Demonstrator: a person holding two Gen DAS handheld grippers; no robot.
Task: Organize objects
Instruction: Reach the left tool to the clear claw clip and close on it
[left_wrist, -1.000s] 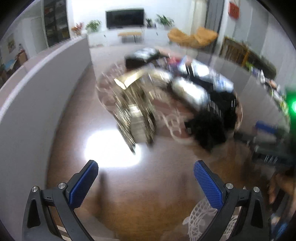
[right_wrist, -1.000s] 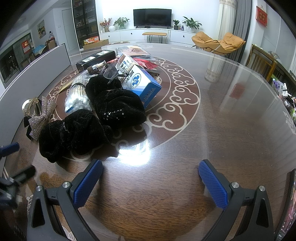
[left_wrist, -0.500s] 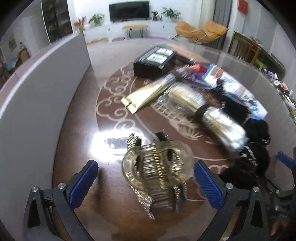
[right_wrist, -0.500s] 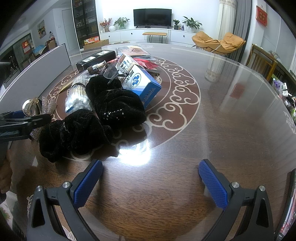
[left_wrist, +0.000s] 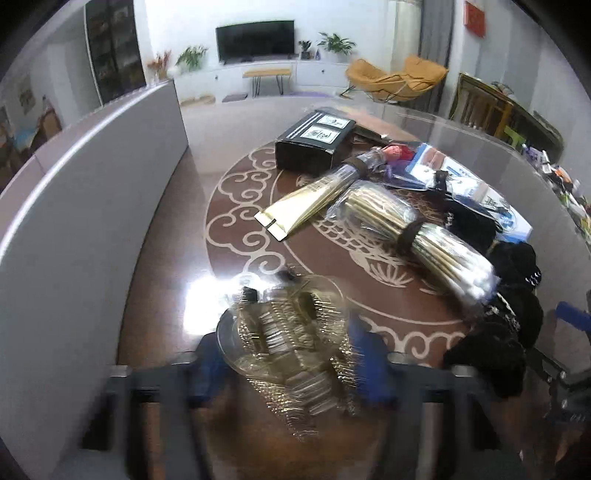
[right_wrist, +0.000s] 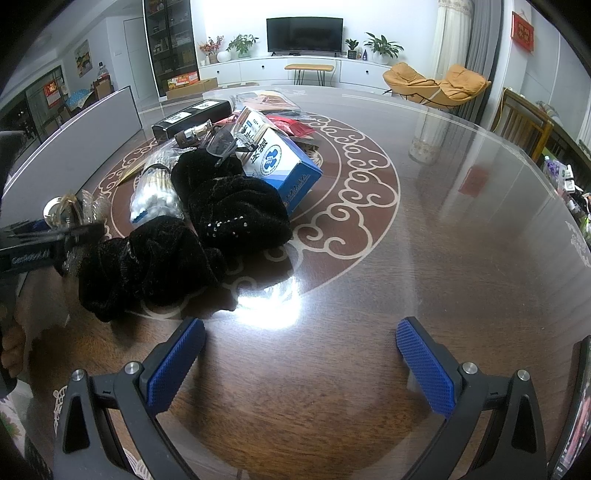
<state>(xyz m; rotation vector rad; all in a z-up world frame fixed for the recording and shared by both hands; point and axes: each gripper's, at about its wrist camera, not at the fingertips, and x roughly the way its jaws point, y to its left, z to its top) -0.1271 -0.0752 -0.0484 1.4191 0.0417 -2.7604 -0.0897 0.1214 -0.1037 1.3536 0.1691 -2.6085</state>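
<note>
A glittery gold bow hair clip in clear wrap (left_wrist: 291, 343) lies on the table between the fingers of my left gripper (left_wrist: 288, 354), whose blue pads have closed in on its two sides; the view is blurred. The clip also shows at the far left of the right wrist view (right_wrist: 70, 210), with the left gripper (right_wrist: 55, 236) over it. My right gripper (right_wrist: 299, 365) is open and empty above bare table, near the front edge.
Black velvet scrunchies (right_wrist: 207, 229), a bag of cotton swabs (left_wrist: 424, 240), a gold pouch (left_wrist: 306, 206), a black box (left_wrist: 314, 142) and a blue-white box (right_wrist: 280, 162) lie clustered on the round table (right_wrist: 443, 221). A grey partition (left_wrist: 74, 221) stands left.
My left gripper has come down over the gold bow clip and its fingers have closed from wide open onto it. The right gripper has not moved.
</note>
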